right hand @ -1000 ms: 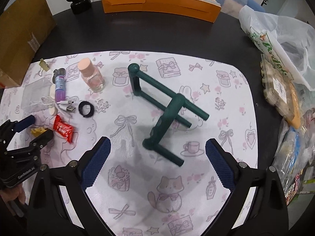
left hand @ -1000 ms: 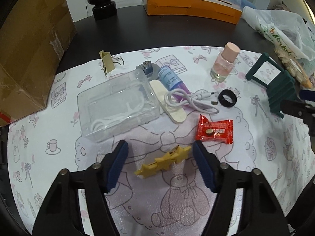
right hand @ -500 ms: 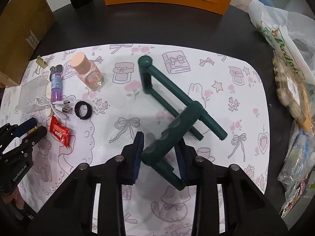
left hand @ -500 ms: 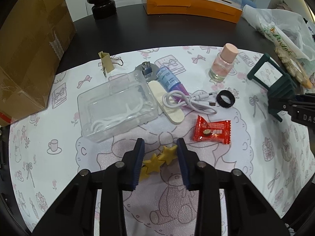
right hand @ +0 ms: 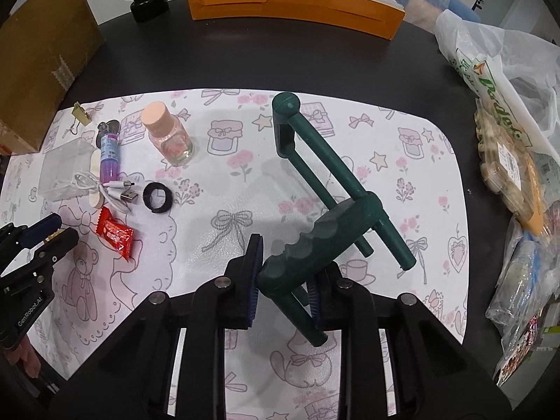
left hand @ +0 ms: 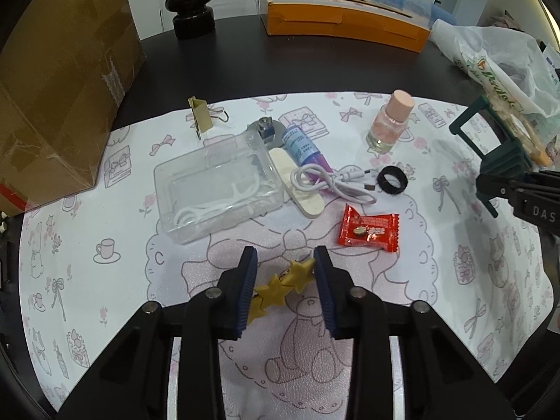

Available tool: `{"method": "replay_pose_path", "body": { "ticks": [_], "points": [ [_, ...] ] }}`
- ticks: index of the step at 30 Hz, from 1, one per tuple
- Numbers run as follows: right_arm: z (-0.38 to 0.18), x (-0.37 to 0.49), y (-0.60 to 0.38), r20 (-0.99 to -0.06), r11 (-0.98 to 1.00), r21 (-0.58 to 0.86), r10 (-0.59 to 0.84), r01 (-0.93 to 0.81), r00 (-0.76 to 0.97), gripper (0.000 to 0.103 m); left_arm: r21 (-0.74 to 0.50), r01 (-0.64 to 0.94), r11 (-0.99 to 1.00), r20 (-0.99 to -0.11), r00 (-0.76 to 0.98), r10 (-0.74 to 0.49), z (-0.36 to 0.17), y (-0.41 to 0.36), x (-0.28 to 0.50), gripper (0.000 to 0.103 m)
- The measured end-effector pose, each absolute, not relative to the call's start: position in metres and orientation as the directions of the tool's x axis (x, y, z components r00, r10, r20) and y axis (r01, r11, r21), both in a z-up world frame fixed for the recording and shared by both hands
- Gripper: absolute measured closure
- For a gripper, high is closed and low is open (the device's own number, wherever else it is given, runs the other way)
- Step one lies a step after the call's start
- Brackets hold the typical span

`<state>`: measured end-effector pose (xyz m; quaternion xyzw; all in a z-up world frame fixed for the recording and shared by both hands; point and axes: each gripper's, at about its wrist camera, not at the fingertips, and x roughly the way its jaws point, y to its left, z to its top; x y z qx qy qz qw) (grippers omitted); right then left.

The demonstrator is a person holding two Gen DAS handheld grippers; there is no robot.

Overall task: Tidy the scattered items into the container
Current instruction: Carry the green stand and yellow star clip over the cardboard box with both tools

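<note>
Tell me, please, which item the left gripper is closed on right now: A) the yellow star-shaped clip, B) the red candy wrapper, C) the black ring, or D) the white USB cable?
A: in the left wrist view the left gripper has its blue pads pressed on either side of the yellow star-shaped clip, while the red candy wrapper, black ring and white USB cable lie untouched on the mat.

Both claws, wide open a second ago, have closed — the left claw (left hand: 284,273) on the yellow star clip (left hand: 280,288), the right claw (right hand: 284,266) on the green hand grip (right hand: 316,241), which now sits tilted, nearer the camera.
</note>
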<state>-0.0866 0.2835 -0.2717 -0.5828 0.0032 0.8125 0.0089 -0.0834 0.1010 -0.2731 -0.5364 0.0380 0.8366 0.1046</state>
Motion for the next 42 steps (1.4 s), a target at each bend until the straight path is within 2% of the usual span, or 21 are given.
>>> {"method": "replay_pose_path", "body": {
  "ticks": [25,34,42],
  "points": [
    [-0.243,-0.088,0.281,-0.923,-1.0,-0.003,0.005,-0.007,-0.386,0.079,-0.062,-0.201,-0.978,-0.88,-0.451,0.148,-0.24,0.089,-0.074,0.07],
    [-0.206,-0.078,0.258,-0.894,-1.0,0.021,-0.022,0.007,-0.447,0.079,-0.088,-0.188,-0.978,-0.859,-0.483,0.17,-0.203,0.069,-0.071,0.07],
    [-0.152,-0.076,0.215,-0.858,-0.996,0.073,-0.087,0.047,-0.506,0.079,-0.109,-0.166,-0.98,-0.827,-0.532,0.182,-0.146,0.039,-0.07,0.07]
  ]
}}
